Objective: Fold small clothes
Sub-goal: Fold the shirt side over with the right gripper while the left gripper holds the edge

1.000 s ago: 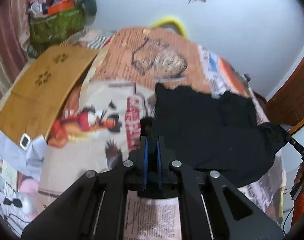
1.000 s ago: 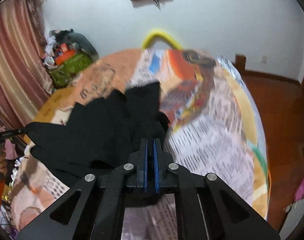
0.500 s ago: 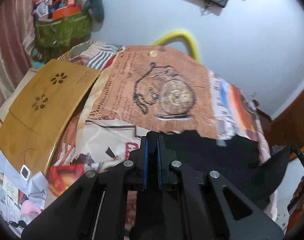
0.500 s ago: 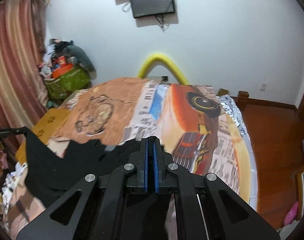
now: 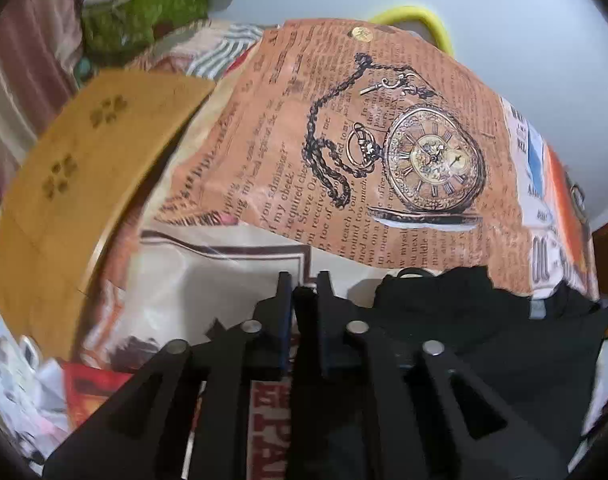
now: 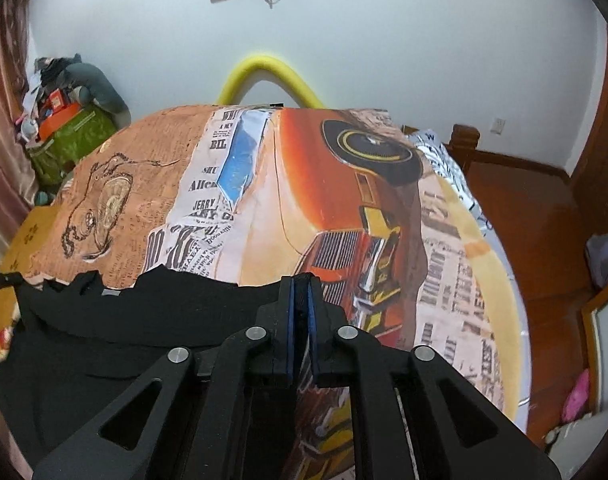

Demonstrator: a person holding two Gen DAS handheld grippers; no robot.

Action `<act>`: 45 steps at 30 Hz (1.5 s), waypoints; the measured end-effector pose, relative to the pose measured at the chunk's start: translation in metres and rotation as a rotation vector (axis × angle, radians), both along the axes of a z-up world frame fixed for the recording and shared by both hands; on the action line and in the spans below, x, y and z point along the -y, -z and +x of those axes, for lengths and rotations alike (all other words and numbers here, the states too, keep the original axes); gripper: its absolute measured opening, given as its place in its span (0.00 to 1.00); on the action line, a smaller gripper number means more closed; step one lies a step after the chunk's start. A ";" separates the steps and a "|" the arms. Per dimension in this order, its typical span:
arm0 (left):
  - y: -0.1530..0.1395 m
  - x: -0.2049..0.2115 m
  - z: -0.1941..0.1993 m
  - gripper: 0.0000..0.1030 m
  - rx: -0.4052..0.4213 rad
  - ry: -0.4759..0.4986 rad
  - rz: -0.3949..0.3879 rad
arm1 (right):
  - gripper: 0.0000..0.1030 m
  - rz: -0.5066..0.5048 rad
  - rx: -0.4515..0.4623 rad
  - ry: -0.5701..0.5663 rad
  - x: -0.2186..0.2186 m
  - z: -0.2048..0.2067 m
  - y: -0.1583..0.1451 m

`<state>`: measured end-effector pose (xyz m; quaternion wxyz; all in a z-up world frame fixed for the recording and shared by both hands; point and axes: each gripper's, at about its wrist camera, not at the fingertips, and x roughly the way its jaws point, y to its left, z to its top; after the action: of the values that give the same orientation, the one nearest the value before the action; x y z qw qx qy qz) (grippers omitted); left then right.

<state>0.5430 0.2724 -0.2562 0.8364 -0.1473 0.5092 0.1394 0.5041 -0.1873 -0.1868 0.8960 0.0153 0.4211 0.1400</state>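
Observation:
A small black garment (image 5: 503, 344) is stretched between my two grippers above a bed with a printed cover (image 5: 383, 152). My left gripper (image 5: 304, 292) is shut on the garment's left edge; black cloth fills the gap between its blue pads. In the right wrist view the garment (image 6: 124, 344) spreads left, a grey label near its top edge. My right gripper (image 6: 302, 296) is shut on the garment's right edge. The garment's lower part is hidden behind the gripper bodies.
A wooden lap tray (image 5: 76, 184) lies on the bed's left side. A green bag with clutter (image 6: 72, 132) stands in the far left corner. A yellow foam arch (image 6: 268, 76) rises behind the bed. Wooden floor (image 6: 543, 216) lies to the right.
Both grippers have lifted the garment off the bed and carried it forward. It now hangs spread between them instead of lying crumpled.

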 end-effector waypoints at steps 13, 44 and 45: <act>-0.030 0.017 -0.118 0.55 0.033 0.136 -0.012 | 0.45 0.078 -0.011 -0.093 0.030 -0.098 -0.025; 0.002 0.084 -0.264 0.07 -0.015 0.257 -0.128 | 0.05 0.124 -0.103 -0.187 0.039 -0.197 0.016; 0.001 0.088 -0.271 0.07 -0.018 0.264 -0.131 | 0.05 0.114 -0.098 -0.185 0.040 -0.199 0.015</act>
<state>0.2721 0.1844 -0.2575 0.8313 -0.1321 0.5398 -0.0043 0.3048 -0.2278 -0.2018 0.8553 0.0341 0.4554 0.2450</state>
